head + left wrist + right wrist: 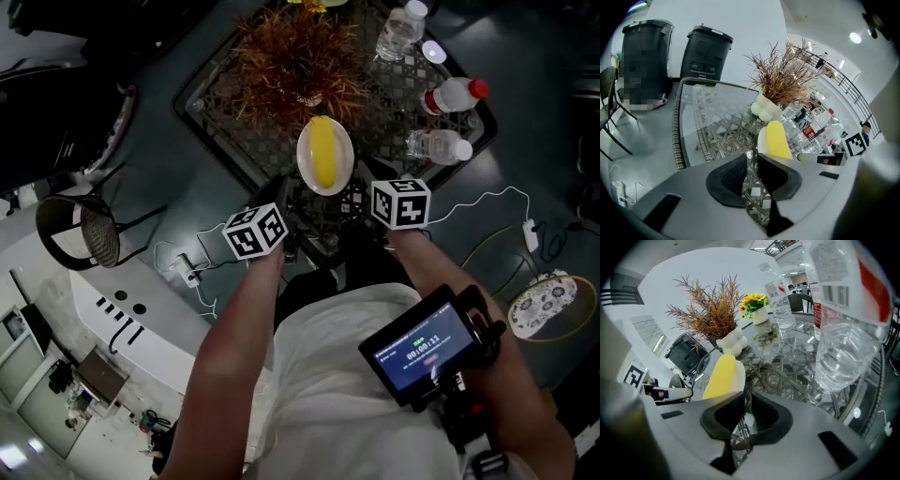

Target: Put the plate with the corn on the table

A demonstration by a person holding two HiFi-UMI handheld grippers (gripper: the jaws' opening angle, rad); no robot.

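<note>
Left gripper (751, 161) fingers nearly together, pinching plate (305, 161) by left rim. Right gripper (746, 404) fingers likewise on right rim. Plate carries yellow corn (324, 152), sits between grippers at near edge of lattice worktop (394, 103). Beyond: dried plant (295, 56); water bottles (441, 145) at right.

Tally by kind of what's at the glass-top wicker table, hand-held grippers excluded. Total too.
plastic bottles: 3
plate: 1
corn cob: 1
dried plant in a white vase: 1
potted yellow flowers: 1
Total: 7
</note>
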